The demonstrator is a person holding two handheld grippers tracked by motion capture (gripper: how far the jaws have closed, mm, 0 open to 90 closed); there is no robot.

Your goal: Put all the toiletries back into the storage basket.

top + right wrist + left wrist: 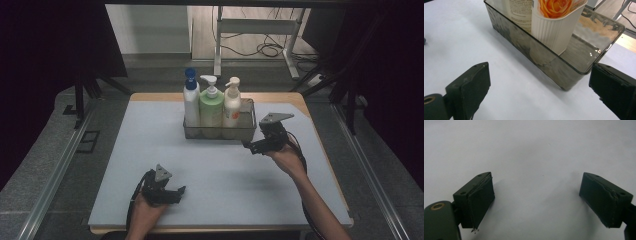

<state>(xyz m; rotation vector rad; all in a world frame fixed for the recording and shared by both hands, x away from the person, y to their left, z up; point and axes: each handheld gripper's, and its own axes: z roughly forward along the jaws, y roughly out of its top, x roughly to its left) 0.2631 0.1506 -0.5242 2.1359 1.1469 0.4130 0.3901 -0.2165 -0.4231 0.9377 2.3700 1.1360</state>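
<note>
1. The left gripper (176,192) rests low on the grey mat (150,150) near the front edge, jaws spread wide with nothing between them.
2. The smoky clear bin (220,133) sits at the mat's far middle, holding a blue-capped bottle (191,102), a green pump bottle (211,106) and a cream pump bottle (232,102) upright in a row.
3. The right gripper (248,146) hovers just beside the bin's right end, jaws released and empty.

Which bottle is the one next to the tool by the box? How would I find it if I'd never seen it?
Look for the smoky see-through bin at the back of the grey mat. Three pump bottles stand in a row inside it. The one you want is the cream bottle at the right end, nearest the right tool: it has an orange flower on its ribbed side, while its neighbours are green and white with a blue cap.
</note>
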